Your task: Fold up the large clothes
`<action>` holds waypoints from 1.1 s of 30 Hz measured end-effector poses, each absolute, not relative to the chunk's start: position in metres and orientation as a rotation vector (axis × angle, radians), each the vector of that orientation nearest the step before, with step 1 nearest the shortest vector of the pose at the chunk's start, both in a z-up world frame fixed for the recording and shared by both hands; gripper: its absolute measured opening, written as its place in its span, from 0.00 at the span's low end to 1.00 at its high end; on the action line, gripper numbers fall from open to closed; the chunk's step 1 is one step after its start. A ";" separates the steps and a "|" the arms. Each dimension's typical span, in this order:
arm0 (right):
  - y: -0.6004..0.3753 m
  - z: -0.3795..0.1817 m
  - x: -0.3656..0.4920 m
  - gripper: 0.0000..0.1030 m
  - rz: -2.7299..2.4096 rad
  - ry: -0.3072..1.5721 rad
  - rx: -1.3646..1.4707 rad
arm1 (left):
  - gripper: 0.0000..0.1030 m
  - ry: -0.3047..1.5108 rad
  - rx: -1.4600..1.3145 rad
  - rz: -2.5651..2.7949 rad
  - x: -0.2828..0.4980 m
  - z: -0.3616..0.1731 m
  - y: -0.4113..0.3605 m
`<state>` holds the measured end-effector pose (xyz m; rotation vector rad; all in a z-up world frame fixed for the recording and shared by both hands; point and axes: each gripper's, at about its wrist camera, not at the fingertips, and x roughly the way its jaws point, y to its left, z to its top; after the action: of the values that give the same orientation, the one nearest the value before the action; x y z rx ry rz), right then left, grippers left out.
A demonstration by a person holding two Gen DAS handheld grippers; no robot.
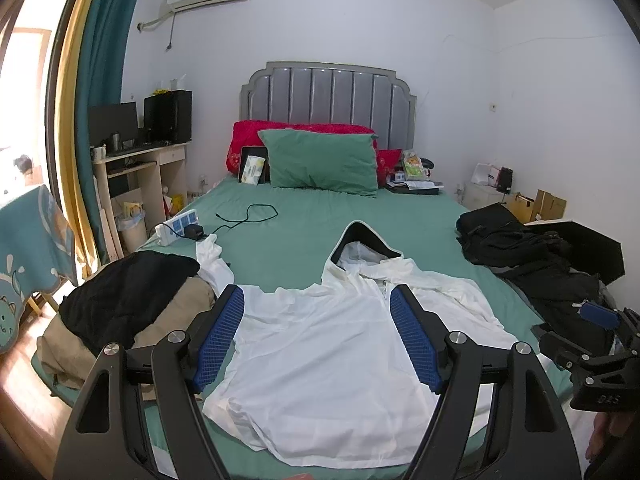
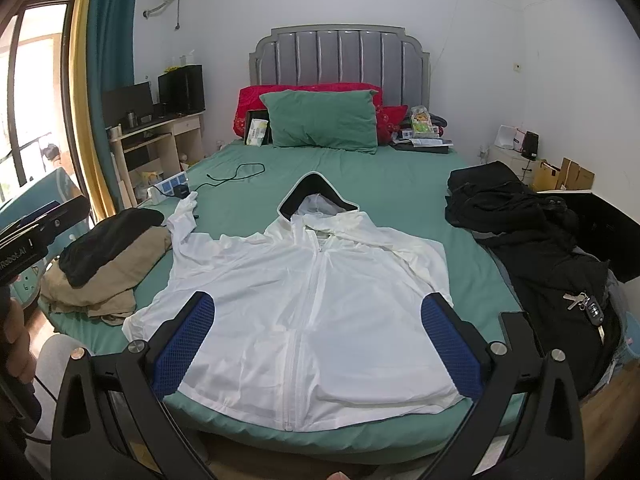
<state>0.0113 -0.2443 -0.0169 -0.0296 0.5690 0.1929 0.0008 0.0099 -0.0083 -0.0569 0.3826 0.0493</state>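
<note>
A: Grippers first: left gripper (image 1: 316, 300) and right gripper (image 2: 318, 308) both hover low at the bed's (image 2: 400, 200) foot, fingers spread, holding nothing.

B: Beyond them?

A: White hooded jacket (image 2: 304, 280), spread flat, zipped. Looks thin, limp, slippery; I'd pinch hem corners or sleeve cuffs.

A white hooded jacket (image 2: 304, 280) with a black-lined hood lies on the plain green bed sheet (image 2: 380, 184). A green pillow (image 2: 320, 120) fronts red ones (image 2: 308, 90) at 12 o'clock. Black and tan clothes (image 2: 104, 264) sit at 9 o'clock, black clothes (image 2: 520, 220) at 3 o'clock. The fingers (image 2: 452, 344) have blue meshed pads.
</note>
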 end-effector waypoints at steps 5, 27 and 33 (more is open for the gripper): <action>-0.245 -0.016 0.013 0.99 0.192 0.567 -0.029 | 0.76 0.382 -0.058 0.050 0.001 -0.009 0.011; -0.247 -0.016 0.012 0.99 0.192 0.562 -0.028 | 0.76 0.385 -0.057 0.051 0.004 -0.009 0.011; -0.247 -0.015 0.011 0.99 0.191 0.564 -0.027 | 0.76 0.385 -0.054 0.046 0.002 -0.011 0.010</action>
<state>0.0113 -0.2468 -0.0149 -0.0269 0.5640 0.1907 0.0022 0.0102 -0.0106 -0.0541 0.3848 0.0463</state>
